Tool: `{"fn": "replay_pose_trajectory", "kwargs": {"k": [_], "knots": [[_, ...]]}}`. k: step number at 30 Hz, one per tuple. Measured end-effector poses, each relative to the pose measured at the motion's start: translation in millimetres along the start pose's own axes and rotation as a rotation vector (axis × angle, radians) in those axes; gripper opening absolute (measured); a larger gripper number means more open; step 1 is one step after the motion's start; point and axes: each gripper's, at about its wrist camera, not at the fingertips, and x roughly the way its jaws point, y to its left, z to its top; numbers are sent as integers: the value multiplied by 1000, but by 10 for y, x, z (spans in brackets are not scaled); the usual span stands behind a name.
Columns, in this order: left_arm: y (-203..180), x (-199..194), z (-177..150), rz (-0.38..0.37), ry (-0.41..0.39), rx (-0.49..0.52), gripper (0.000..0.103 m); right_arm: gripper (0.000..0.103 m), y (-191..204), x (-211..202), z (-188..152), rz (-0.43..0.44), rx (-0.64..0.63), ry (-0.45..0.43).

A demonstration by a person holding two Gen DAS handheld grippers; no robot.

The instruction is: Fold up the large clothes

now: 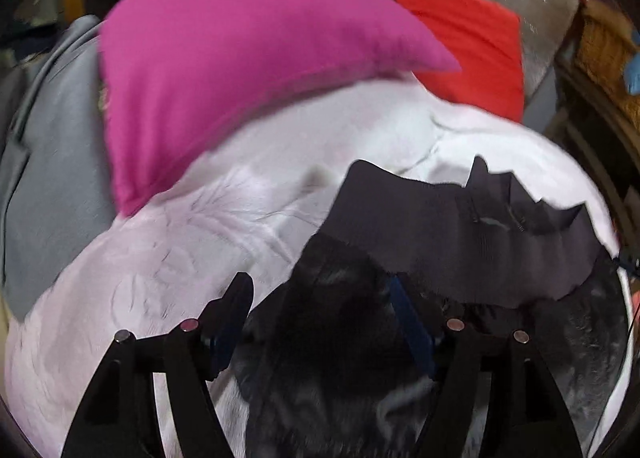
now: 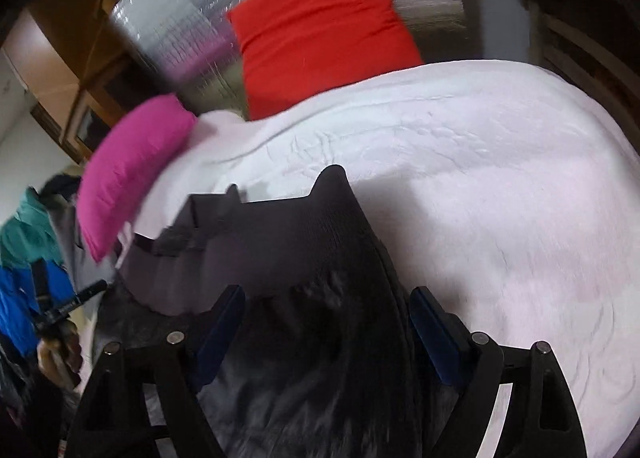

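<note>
A dark grey garment (image 1: pixel 460 238) with a ribbed band along its far edge lies bunched on the white bed cover (image 1: pixel 200 238). My left gripper (image 1: pixel 320 298) hangs over the garment's left part, jaws wide apart, pads clear of the cloth. In the right wrist view the same garment (image 2: pixel 280 250) runs from the ribbed band down between the fingers of my right gripper (image 2: pixel 328 310). That gripper is open too, its blue pads standing to either side of the dark cloth without pressing on it. The garment's near part is hidden under both grippers.
A pink pillow (image 1: pixel 220 58) and a red pillow (image 1: pixel 464 34) lie at the bed's far end against a silver quilted headboard (image 2: pixel 180 18). A grey cloth (image 1: pixel 52 138) lies at the left. Blue and teal clothes (image 2: pixel 20 290) and a hand (image 2: pixel 60 350) show at the left edge.
</note>
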Motion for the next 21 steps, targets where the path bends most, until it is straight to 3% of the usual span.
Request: {"fn": "replay_pose_trajectory", "kwargs": {"k": [2,4,5,6,7,10,12,13,16,18,21], "knots": [[-57,141,41,7,32,23,72,84,-13,145,29,-2,6,23],[-112,199,65,22,22,42,70,69,10,252,39,6,-7,53],[-132,213,71,28,17,52,45,46,5,274,31,-10,-10,68],[-166,269,79,52,44,72,27,19,6,309,37,-28,-18,84],[-180,310,78,69,68,79,23,17,38,284,38,-35,-37,89],[-222,168,78,143,-4,98,18,12,277,-31,124,-67,-139,6],[-142,-4,120,137,-77,31,18,11,344,-266,189,-72,-160,-75],[-86,44,138,137,-74,-1,18,11,267,-280,241,-84,-129,-96],[-30,493,91,157,67,-34,18,11,-102,178,203,-163,-7,10],[-102,592,46,200,59,-6,19,11,-193,446,47,-186,19,53],[-127,591,42,212,53,7,19,11,-297,464,12,-163,81,23]]}}
